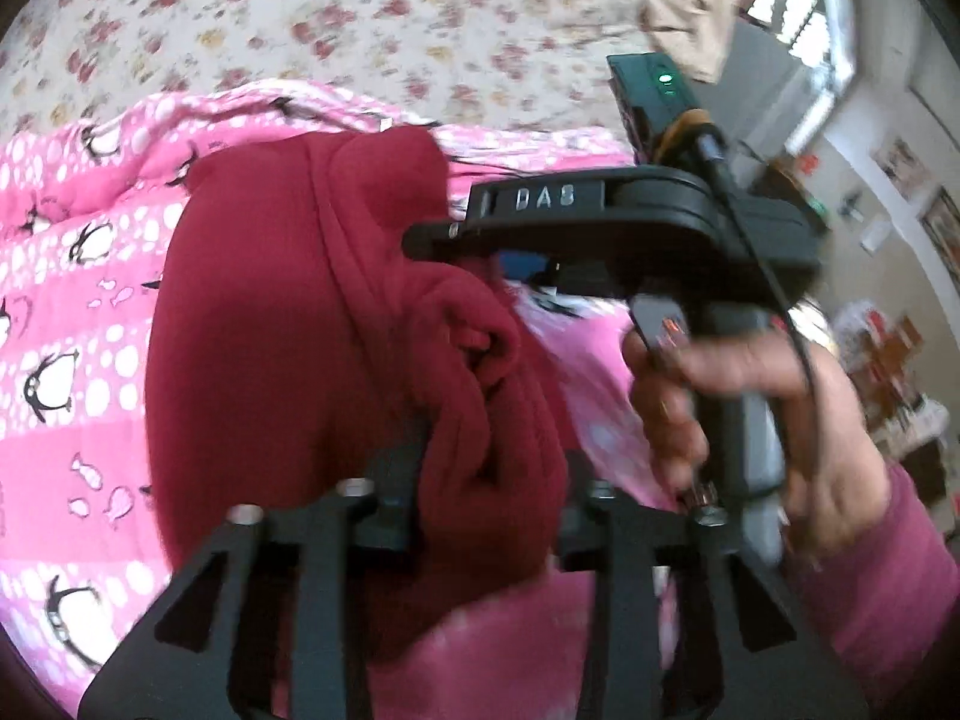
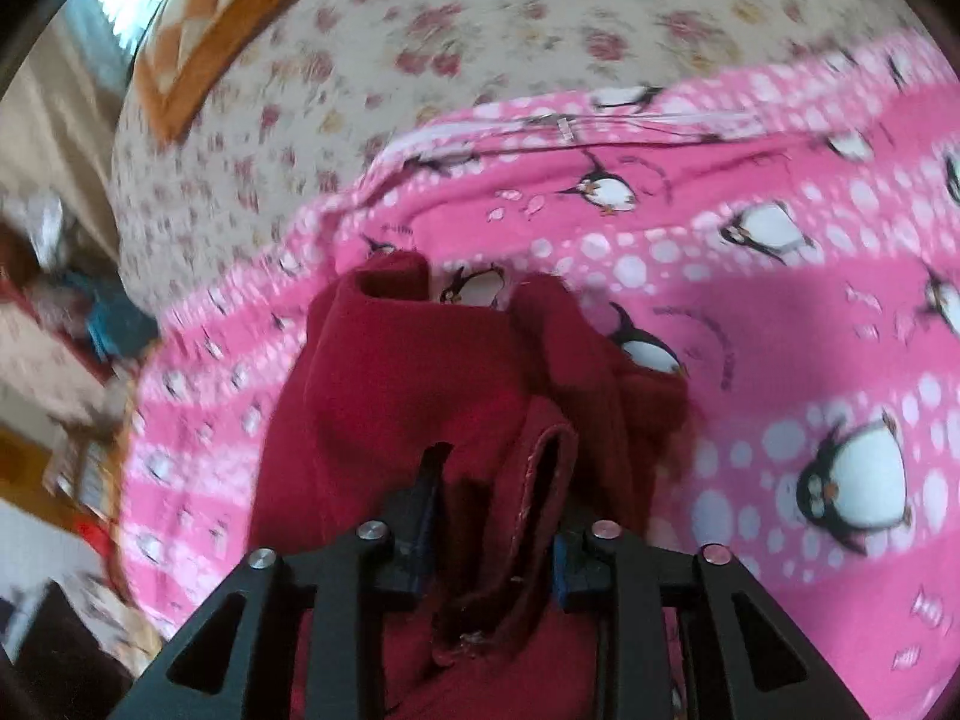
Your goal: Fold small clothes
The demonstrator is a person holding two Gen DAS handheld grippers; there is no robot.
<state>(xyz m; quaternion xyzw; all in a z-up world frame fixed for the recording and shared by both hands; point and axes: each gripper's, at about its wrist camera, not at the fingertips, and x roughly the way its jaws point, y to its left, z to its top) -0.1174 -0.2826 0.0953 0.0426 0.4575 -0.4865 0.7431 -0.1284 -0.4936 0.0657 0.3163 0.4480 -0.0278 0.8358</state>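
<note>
A dark red fleece garment hangs bunched in the air above a pink penguin-print blanket. My left gripper is shut on a thick fold of the red garment; its fingertips are buried in the cloth. My right gripper shows from the side in the left wrist view, with its tip against the garment's upper part. In the right wrist view my right gripper is shut on a hemmed edge of the red garment, which droops toward the pink blanket.
The pink blanket lies on a bed with a cream floral sheet, also visible in the right wrist view. An orange patterned pillow lies at the far left. Room clutter and a window show beyond the bed. A hand grips the right gripper's handle.
</note>
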